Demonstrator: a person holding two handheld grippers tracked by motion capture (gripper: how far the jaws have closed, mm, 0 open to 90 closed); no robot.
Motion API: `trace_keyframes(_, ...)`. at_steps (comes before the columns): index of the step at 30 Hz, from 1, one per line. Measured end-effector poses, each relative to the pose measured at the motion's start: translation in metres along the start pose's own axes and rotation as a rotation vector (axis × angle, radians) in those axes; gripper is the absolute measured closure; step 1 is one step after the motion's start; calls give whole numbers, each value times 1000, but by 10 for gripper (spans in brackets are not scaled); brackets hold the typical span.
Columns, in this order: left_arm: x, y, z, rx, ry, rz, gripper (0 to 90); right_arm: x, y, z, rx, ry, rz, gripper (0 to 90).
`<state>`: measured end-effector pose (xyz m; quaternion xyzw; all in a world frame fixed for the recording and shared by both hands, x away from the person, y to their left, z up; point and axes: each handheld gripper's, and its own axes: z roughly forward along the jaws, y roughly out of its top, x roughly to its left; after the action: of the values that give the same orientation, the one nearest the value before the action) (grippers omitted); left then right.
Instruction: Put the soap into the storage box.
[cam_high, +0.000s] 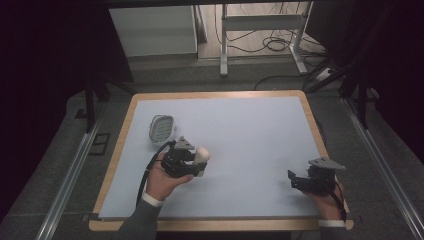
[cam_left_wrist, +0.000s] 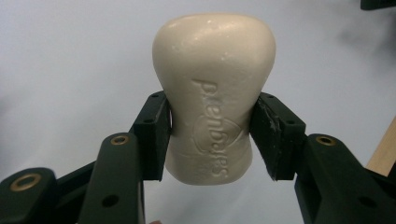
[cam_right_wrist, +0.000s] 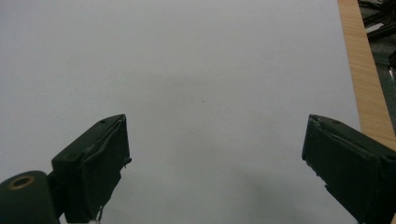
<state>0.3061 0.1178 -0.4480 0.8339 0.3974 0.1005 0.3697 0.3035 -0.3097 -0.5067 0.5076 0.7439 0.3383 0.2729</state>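
A cream bar of soap with embossed lettering is clamped at its waist between the two black jaws of my left gripper, lifted above the white sheet. From above, the soap pokes out of the left gripper at the table's left middle. A white oval soap dish lies just behind it on the sheet, apart from the soap. My right gripper rests near the front right edge; its jaws stand wide apart with nothing between them.
The white sheet covers a wooden table whose rim shows all round. A wooden edge strip runs close to the right gripper. Beyond the table stand a metal desk frame and loose floor cables.
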Motion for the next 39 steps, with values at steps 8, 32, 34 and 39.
trace_keyframes(8,14,2,-11,-12,33,-11,499,-1,0,0,1,1,1,73)
trace_keyframes(32,43,3,-30,-26,87,-52,500,0,-1,1,4,-6,0,72)
trace_keyframes(34,45,3,-30,-35,94,-64,499,-1,-1,1,3,-5,0,72)
trace_keyframes(39,48,5,-32,-29,102,-63,500,-2,-1,0,2,-7,4,72)
